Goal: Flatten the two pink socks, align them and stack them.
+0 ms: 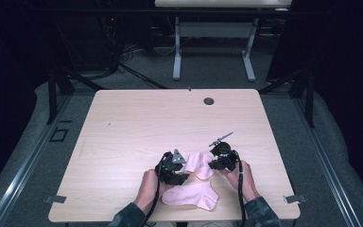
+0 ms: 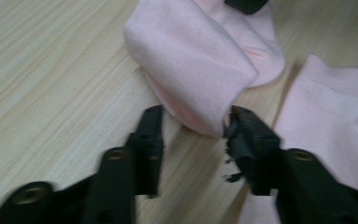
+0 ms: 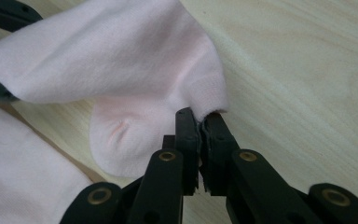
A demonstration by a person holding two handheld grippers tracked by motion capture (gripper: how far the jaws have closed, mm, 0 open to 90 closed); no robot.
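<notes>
Pink socks, a pair, lay near my edge of the counter, and the job of pairing them looked barely half done. Nearest me, the flat sock rested spread out and untouched between my forearms. Just beyond it, the folded sock sat doubled over itself, its cuff pinched in my right gripper, whose jaws were closed tight on the ribbed edge. My left gripper stood with jaws well apart, straddling the fold's rounded end, one jaw tip touching cloth but gripping nothing. By my judgement, that fold remained to be secured and the two socks joined. Farther off, bare wood ran to the cable hole.
</notes>
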